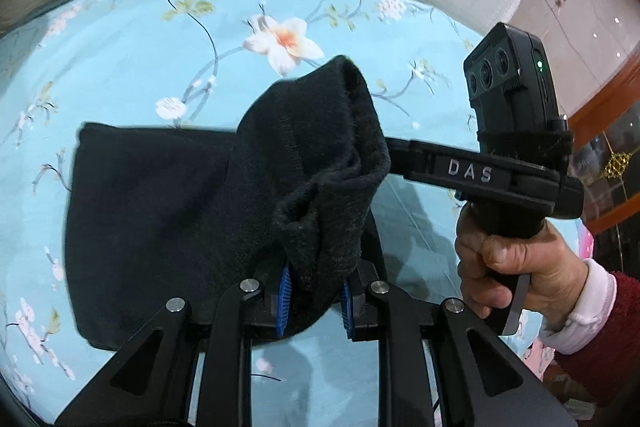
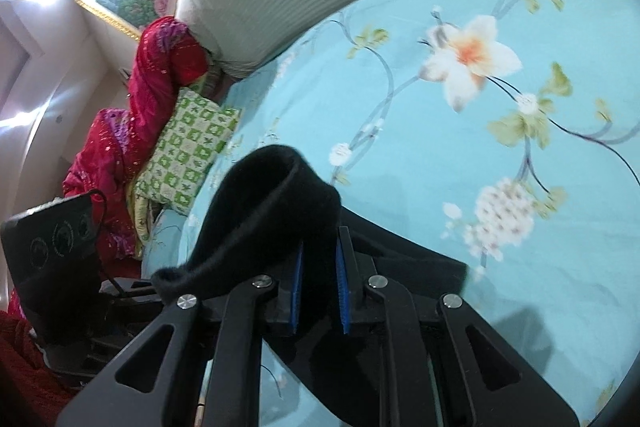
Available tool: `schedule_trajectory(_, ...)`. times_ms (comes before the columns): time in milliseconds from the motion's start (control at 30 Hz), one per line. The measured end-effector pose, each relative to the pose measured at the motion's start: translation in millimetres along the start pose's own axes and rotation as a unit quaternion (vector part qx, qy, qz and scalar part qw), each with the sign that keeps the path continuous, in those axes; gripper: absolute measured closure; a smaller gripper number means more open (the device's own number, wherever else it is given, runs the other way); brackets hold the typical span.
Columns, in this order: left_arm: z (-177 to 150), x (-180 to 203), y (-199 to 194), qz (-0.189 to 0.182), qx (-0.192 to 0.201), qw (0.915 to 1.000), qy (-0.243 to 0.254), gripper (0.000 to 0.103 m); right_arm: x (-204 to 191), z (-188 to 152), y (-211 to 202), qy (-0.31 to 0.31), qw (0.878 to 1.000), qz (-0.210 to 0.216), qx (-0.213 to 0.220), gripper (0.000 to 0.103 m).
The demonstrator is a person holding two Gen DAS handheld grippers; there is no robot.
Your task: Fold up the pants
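left gripper (image 1: 316, 301) and right gripper (image 2: 320, 287): each clamped on pants (image 1: 160, 207) | fold half laid on bedsheet (image 1: 120, 59); raised edge not yet set down

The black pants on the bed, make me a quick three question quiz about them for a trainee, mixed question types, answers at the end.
1. True or false: the left claw is shut on a bunched end of the black pants.
2. Multiple choice: what lies under the pants? A) a bare wooden floor B) a blue floral bedsheet C) a glass table.
3. Short answer: in the left wrist view, what does the person's hand grip?

Key
1. True.
2. B.
3. The handle of the right claw, which also pinches the pants.
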State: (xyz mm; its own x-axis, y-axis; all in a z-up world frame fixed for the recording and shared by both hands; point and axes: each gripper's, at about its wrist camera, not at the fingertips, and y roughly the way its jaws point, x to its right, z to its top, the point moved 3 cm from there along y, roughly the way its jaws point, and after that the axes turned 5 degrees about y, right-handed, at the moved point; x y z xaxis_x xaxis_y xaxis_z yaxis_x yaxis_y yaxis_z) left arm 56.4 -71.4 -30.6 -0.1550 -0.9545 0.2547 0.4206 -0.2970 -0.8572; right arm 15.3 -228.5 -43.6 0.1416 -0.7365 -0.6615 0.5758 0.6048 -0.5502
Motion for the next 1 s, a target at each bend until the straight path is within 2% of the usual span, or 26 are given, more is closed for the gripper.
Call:
schedule_trajectory(200,-0.6,4.2,14.5,0.001,-0.014,0.9999,0.006,0.073,18.3,-7.0,-11.6,0.027,0.999,-0.029,0.002,0.087)
schedule_trajectory(267,-1.1,5.4,14.9,-0.01,-0.015,0.9998,0.006,0.057,19.6,-8.5,-19.1,0.037,0.999,-0.038,0.008,0.087)
schedule_trajectory(333,-0.8,8.4,16.4,-0.02,-0.021,0.9996,0.005,0.049,20.5,-10.4,-25.9,0.042,0.998,-0.053,0.014,0.087)
schedule_trajectory(467,-2.4,16.5,17.2,-0.027,-0.032,0.999,0.014,0.045,21.7,-14.3,-38.9,0.07,0.994,-0.08,0.027,0.075)
schedule_trajectory(533,-2.9,18.8,13.6,-0.033,-0.031,0.9988,0.016,0.043,21.2,-16.6,-46.5,0.084,0.992,-0.089,0.04,0.056)
schedule_trajectory(633,-5.6,20.3,1.1,-0.038,-0.027,0.9987,0.02,0.038,13.9,-18.9,-58.4,0.093,0.989,-0.09,0.066,0.042)
schedule_trajectory(867,-6.5,-2.2,-21.4,-0.035,-0.013,0.9993,-0.004,0.035,-5.9,-22.5,-60.9,0.079,0.988,-0.109,0.075,0.04)
schedule_trajectory(1000,-10.8,-24.5,-34.0,-0.021,-0.005,0.9994,-0.028,0.034,-17.0,-23.9,-56.2,0.068,0.987,-0.124,0.077,0.034)
